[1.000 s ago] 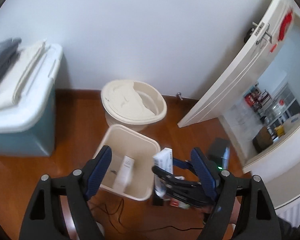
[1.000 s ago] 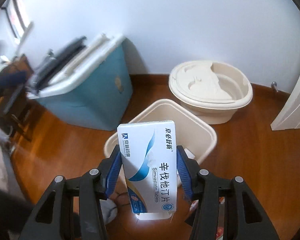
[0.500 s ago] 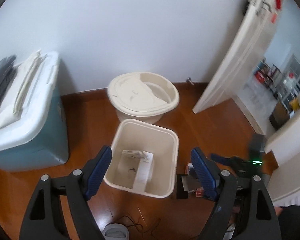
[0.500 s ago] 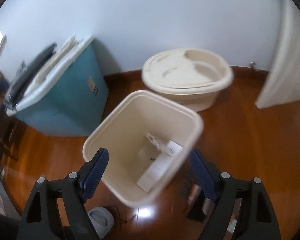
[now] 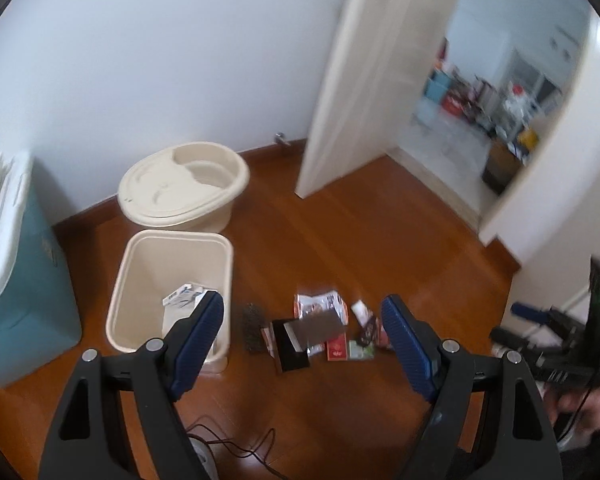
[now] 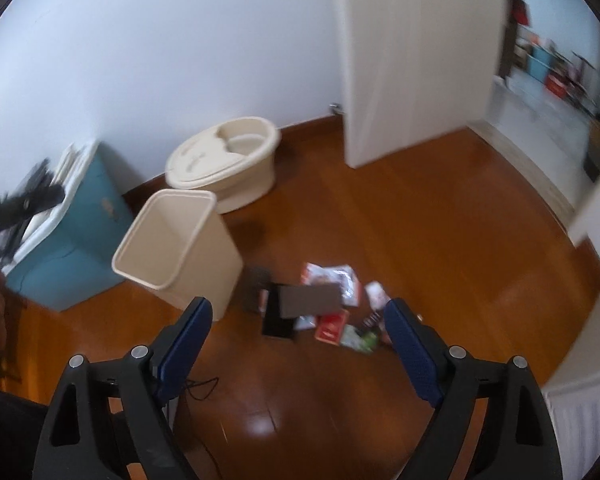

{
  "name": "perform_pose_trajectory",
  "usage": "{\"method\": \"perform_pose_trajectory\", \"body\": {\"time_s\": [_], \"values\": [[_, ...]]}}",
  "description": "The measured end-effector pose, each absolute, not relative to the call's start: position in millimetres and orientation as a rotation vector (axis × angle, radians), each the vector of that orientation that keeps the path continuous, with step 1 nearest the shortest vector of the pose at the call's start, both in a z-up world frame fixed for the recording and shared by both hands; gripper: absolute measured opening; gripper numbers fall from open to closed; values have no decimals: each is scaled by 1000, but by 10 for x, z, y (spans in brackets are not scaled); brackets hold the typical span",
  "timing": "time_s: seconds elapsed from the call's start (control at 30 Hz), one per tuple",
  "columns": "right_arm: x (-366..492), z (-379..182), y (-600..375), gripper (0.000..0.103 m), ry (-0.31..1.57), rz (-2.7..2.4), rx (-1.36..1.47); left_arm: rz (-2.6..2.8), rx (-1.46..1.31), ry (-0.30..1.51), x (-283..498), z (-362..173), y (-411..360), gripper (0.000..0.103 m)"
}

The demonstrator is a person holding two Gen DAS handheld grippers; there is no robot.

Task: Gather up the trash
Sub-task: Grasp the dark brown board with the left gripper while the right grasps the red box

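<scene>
A cream rectangular trash bin [image 5: 172,240] [image 6: 180,240] stands on the wooden floor with a white medicine box [image 5: 182,296] inside. A pile of trash lies to its right: a dark brown box [image 5: 320,326] [image 6: 308,298], white and red wrappers [image 5: 320,302] [image 6: 332,276], a red packet [image 5: 336,348] [image 6: 330,328] and a dark mesh piece [image 5: 252,326]. My left gripper [image 5: 302,344] is open and empty above the pile. My right gripper [image 6: 298,350] is open and empty, also above the pile.
A round cream lidded tub [image 5: 184,184] [image 6: 224,160] stands behind the bin. A teal cooler box [image 5: 16,276] [image 6: 76,232] is at the left. A white open door [image 5: 352,80] [image 6: 412,60] leads to another room. A thin cable [image 5: 236,448] lies on the floor.
My right gripper opened and let the white medicine box drop into the bin. Both grippers then swung right from over the bin toward the trash pile on the floor.
</scene>
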State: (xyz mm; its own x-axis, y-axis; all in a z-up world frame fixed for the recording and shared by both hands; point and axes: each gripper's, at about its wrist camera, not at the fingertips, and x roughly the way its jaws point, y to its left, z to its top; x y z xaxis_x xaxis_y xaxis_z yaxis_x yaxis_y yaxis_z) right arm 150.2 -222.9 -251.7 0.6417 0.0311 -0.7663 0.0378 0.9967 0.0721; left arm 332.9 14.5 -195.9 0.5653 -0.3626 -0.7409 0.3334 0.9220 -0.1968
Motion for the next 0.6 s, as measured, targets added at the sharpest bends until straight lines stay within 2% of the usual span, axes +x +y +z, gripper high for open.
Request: {"method": "perform_pose_trajectory", "body": {"time_s": [0.13,0.6], "values": [[1368,-2797,-2680,90,889,-44,188,-378,-18,934,3327,-2362,-153,81],[1432,-4384,-3508,90,1006,-180,166,-282,115,1236,3740,-4644,-726,81]]}}
